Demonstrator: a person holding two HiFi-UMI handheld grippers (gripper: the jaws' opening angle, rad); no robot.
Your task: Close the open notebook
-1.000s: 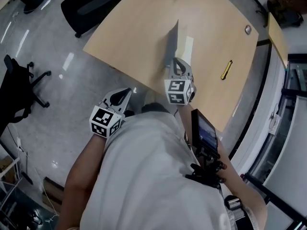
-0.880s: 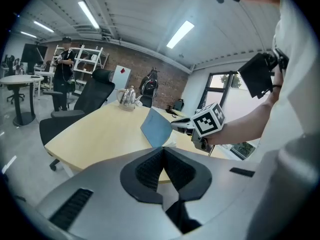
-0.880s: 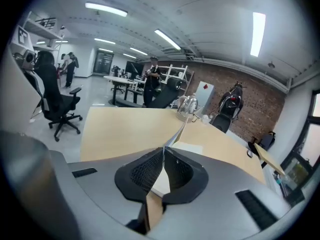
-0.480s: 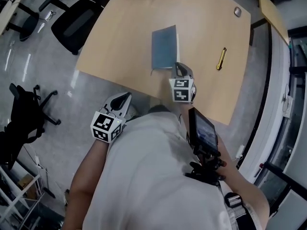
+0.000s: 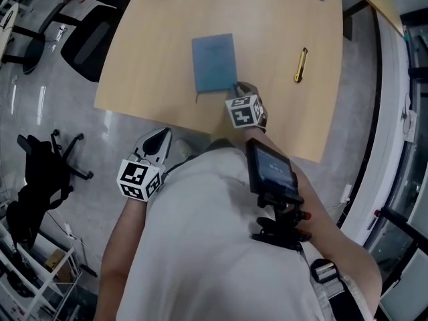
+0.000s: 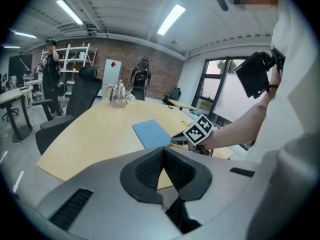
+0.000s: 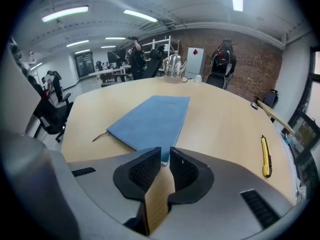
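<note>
Pale wood fills most of the head view: a wide table [image 5: 154, 45] on a grey office floor, with black chairs off its far-left corner. The notebook [image 5: 214, 62] lies flat on the table with its blue cover down, so closing it looks done.

I judge the notebook to be thin and light, with a cover that bends a little. On this smooth top it would probably slide sooner than lift. The place to take it is the free edge of the cover, away from the spine, pinching a corner. That edge seems to be the right-hand one, where a pale strip of pages shows, though the strip is too thin to be sure.

The right gripper [image 5: 237, 87] sits just beside the near right corner of the notebook. Its jaws are a narrow slit apart, with only bare table between them. The left gripper [image 5: 160, 136] hangs off the table's near edge, well apart from the notebook, its jaws pressed together on nothing.

The head view gives the layout, including a yellow utility knife [image 5: 300, 65] to the right. Only the right gripper view shows the ribbon marker [image 7: 100, 135] trailing from the notebook's near left corner. A steel kettle [image 6: 118, 94] at the far end stands in both gripper views.
</note>
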